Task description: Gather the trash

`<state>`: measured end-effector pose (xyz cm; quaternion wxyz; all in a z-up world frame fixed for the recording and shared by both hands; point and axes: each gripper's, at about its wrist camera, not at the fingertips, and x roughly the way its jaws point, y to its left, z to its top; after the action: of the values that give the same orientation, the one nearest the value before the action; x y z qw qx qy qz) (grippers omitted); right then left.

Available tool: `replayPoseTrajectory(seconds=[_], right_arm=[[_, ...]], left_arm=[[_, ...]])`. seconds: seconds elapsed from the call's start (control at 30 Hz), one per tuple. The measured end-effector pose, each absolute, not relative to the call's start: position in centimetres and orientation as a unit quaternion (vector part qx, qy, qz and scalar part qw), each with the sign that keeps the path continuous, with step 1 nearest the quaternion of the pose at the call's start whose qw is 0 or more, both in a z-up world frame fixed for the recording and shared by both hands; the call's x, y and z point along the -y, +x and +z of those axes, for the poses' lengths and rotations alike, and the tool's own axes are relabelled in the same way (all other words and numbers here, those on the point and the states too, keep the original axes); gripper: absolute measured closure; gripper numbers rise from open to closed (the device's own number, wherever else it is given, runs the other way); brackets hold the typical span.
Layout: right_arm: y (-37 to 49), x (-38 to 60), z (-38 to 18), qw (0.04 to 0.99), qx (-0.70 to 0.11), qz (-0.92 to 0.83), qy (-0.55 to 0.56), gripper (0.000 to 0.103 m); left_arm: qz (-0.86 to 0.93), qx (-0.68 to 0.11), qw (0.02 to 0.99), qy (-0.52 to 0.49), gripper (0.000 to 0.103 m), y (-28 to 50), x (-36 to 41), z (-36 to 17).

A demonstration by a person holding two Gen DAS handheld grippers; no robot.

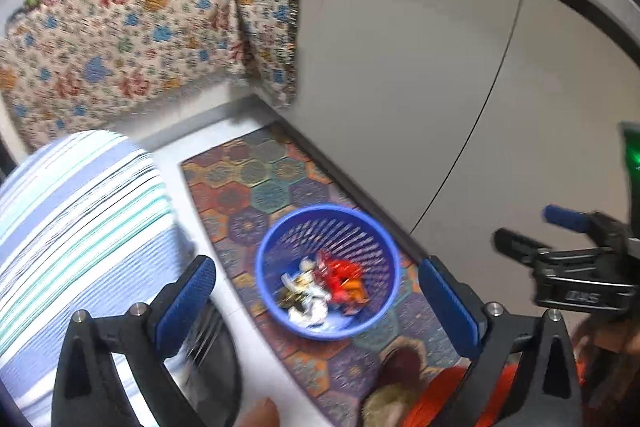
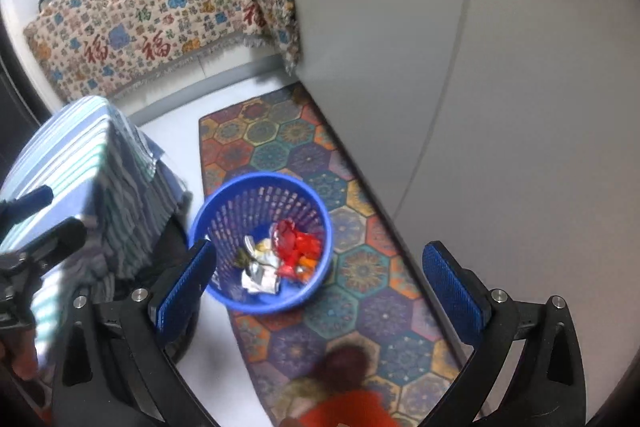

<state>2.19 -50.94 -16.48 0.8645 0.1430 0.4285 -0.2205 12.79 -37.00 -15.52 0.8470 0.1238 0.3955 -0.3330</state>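
Blue basket (image 2: 224,203); red/white trash (image 2: 280,255); multicolour hexagon rug (image 2: 360,267); striped cloth (image 2: 80,155).

My left tool (image 1: 316,303) hangs wide open and empty above the blue basket (image 1: 276,291) on the patterned rug (image 1: 248,179). Red and white wrappers (image 1: 324,285) lie inside it. My right tool (image 1: 532,233) shows at the right edge.

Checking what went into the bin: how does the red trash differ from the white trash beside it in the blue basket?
The red trash is glossy, bright and partly see-through; the white trash is dull, pale and crumpled like paper. In the right wrist view the red lies towards the cabinet side of the blue basket, the white towards the striped cloth. Both rest loose on the basket's bottom, touching each other.
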Motion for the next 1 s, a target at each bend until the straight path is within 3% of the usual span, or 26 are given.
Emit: replayPoseTrajectory(seconds=[0.3, 1.0], right_arm=[[-4.1, 46.7, -12.0, 0.878, -0.387, -0.238, 0.152, 0.0], [-5.9, 42.4, -10.3, 0.877, -0.402, -0.215, 0.15, 0.0]], left_arm=[[-0.293, -0.408, 0.854, 0.134, 0.0, 7.5, 33.7, -13.3], [-0.296, -0.407, 0.855, 0.123, 0.0, 5.6, 31.7, -9.8]])
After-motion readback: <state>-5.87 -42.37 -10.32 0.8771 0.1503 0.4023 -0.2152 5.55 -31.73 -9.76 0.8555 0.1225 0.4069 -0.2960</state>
